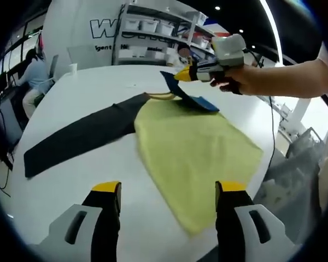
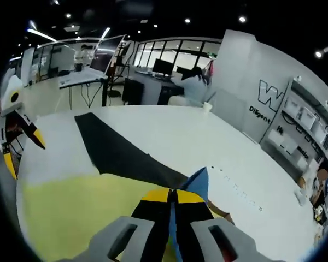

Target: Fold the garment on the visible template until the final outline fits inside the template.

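I have a white table [image 1: 87, 164] under both hands, with an office of shelves and desks behind it. On the table lies the garment [image 1: 197, 153]: a broad yellow-green body spread flat, a long dark sleeve [image 1: 82, 136] stretched out to one side and still fully extended, and a blue part [image 1: 199, 102] at the neck end. I can't make out any template outline on the table, so I can't say how the cloth sits against it.

My judgement is that the fold is at an early stage. The body is one open panel reaching close to the table's near edge, the dark sleeve has not been brought in, and only the blue part is lifted off the surface.

My right gripper [image 2: 172, 197] has its jaws clamped together on that blue part, which pokes up between the yellow tips; from the left gripper view I see the gripper held by a hand [image 1: 246, 79] above the far end of the garment. My left gripper [image 1: 168, 188] hovers over the near edge of the yellow-green body with its jaws wide apart and holding nothing.

What is left, as I see it: fold the blue part over, bring the sleeve in, then reduce the body.
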Action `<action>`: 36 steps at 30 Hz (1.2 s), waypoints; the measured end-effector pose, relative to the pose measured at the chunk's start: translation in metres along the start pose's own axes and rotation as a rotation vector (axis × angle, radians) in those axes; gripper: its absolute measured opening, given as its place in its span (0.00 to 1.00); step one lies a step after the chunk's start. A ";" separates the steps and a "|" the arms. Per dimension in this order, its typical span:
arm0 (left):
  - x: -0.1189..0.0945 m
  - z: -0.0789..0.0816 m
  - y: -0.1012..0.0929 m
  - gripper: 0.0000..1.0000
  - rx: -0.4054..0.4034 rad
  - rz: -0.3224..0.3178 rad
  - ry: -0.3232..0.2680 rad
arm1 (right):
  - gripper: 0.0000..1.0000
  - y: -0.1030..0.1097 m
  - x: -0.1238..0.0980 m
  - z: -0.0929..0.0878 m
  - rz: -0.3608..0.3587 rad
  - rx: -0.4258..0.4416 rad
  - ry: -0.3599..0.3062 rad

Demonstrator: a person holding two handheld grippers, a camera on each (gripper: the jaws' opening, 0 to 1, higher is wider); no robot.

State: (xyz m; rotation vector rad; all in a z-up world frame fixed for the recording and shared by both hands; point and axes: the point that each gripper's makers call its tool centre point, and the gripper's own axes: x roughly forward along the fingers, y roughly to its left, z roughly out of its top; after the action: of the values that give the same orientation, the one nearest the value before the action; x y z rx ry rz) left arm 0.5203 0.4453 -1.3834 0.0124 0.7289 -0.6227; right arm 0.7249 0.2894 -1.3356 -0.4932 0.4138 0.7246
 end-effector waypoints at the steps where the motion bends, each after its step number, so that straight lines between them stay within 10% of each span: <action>1: -0.001 0.000 0.001 0.75 -0.002 0.002 -0.001 | 0.00 0.004 0.003 0.002 0.008 -0.012 0.000; 11: -0.003 -0.003 0.003 0.74 -0.011 0.013 0.002 | 0.00 0.049 0.017 0.027 0.109 -0.143 -0.052; 28: -0.003 -0.007 0.003 0.73 -0.018 0.017 0.008 | 0.00 0.063 0.033 -0.003 0.140 -0.130 0.033; 36: -0.004 -0.010 0.005 0.73 -0.027 0.022 0.010 | 0.00 0.113 0.039 -0.005 0.287 -0.183 0.045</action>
State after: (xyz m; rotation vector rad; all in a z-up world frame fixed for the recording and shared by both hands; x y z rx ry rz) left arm 0.5142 0.4534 -1.3894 -0.0015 0.7459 -0.5924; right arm 0.6704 0.3794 -1.3919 -0.6306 0.4683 1.0358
